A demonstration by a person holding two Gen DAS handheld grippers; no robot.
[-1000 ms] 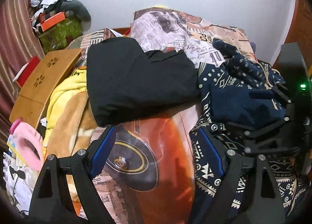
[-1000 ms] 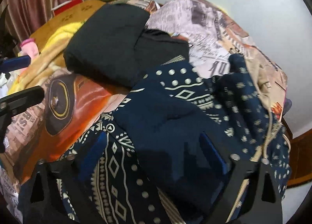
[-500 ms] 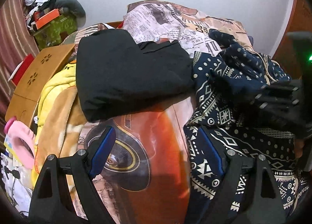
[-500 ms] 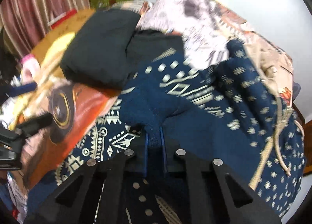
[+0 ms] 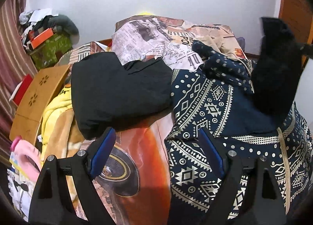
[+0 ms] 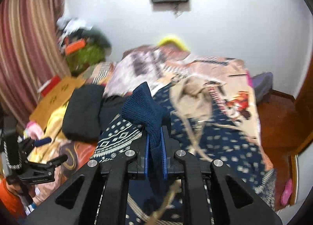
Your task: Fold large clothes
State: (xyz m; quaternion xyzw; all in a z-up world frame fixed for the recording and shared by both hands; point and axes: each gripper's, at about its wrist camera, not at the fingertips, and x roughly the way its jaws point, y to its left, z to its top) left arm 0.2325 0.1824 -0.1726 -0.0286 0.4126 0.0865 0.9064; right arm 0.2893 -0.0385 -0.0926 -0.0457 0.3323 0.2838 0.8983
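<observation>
A navy hoodie point(image 5: 205, 107) with white geometric print and beige drawstrings lies spread on the right half of the bed. My right gripper point(image 6: 155, 136) is shut on a plain navy knitted edge point(image 6: 144, 111) of it and holds that edge raised off the bed. In the left wrist view the right gripper point(image 5: 277, 64) shows as a dark blur above the hoodie. My left gripper point(image 5: 156, 152) stands open over the orange car print, its right finger at the hoodie's left border, nothing between its pads. It also shows low at the left of the right wrist view as the left gripper point(image 6: 45, 150).
A folded black garment point(image 5: 117, 91) lies left of the hoodie on the printed bedspread point(image 5: 156, 35). A wooden lap table point(image 5: 39, 95), yellow blanket point(image 5: 56, 119) and pink item point(image 5: 25, 154) crowd the left side. A green box point(image 5: 49, 48) sits in the corner; wooden furniture point(image 6: 277, 119) stands right.
My right gripper went from open to shut on the hoodie's navy knitted edge, then rose and rolled, pulling the cloth up. The left gripper drifted slightly and stayed open.
</observation>
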